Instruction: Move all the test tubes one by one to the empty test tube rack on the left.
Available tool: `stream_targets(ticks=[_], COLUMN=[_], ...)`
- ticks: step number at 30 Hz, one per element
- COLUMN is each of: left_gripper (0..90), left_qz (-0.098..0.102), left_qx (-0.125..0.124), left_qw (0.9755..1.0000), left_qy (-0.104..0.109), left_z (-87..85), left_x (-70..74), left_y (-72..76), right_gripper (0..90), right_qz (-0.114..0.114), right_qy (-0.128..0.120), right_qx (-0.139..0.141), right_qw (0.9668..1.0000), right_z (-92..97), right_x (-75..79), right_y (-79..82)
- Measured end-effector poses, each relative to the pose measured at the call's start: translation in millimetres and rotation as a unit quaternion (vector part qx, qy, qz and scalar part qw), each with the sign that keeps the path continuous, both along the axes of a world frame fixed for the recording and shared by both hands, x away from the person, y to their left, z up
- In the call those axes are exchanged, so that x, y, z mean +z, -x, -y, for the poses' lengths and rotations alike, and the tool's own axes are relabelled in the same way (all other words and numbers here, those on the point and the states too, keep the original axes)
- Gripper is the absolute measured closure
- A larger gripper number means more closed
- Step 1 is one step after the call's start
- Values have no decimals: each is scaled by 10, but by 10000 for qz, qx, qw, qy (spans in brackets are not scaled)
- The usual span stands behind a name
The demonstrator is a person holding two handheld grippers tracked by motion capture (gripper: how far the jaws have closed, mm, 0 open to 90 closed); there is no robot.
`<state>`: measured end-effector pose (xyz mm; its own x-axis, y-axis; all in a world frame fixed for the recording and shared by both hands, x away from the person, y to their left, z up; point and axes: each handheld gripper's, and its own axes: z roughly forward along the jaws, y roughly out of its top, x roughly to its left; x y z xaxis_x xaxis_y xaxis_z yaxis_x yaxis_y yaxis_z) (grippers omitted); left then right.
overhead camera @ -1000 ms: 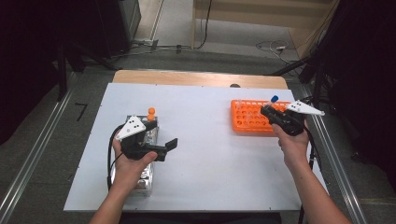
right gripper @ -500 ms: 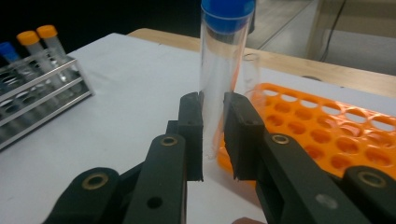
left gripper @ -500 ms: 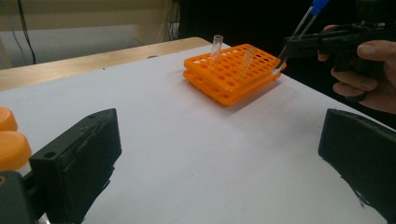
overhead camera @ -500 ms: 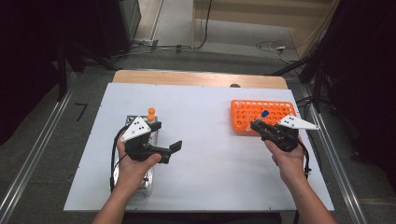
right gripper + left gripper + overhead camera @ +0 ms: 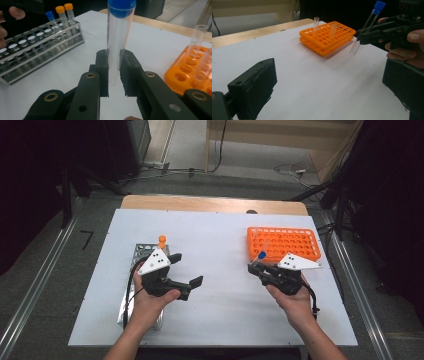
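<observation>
**Right tool grips a blue-capped tube, left tool stands wide open**

White worktop (image 5: 220, 245) carries two racks, w/ dark floor and cables behind it. Right tool (image 5: 256, 268) is closed on a clear tube w/ blue cap (image 5: 117, 40): both pads press the glass approx. at its lower part, the cap end is up and the tube leans a little. Tube is in the air over the bare worktop, just in front of the orange rack (image 5: 283, 243), not touching it. Orange rack has two open clear tubes standing in its holes, seen in the left gripper view.

Left tool (image 5: 186, 277) has the jaws far apart, nothing between them, only bare worktop under. It is just beside the metal rack (image 5: 37, 50) at the left side. In this rack stand three capped tubes at one end: one blue cap, two orange caps.
</observation>
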<state>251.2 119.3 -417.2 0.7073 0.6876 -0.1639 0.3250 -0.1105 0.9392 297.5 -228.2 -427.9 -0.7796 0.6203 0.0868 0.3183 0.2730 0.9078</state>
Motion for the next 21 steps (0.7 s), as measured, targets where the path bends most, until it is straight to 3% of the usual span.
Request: stream_targets(ticks=[15,21], left_gripper=[16,99], left_qz=[55,64], left_qx=[-334,-589], left_qw=[9994,9982], left_qy=[25,87], left_z=[165,222], left_x=[41,51], left_y=[47,61], right_gripper=[751,751], right_qz=[-58,-99], right_qy=[99,133], right_qx=[492,633], right_qw=[9987,9979], right_z=[-295,-396], right_x=[-35,-58], right_y=[149,187])
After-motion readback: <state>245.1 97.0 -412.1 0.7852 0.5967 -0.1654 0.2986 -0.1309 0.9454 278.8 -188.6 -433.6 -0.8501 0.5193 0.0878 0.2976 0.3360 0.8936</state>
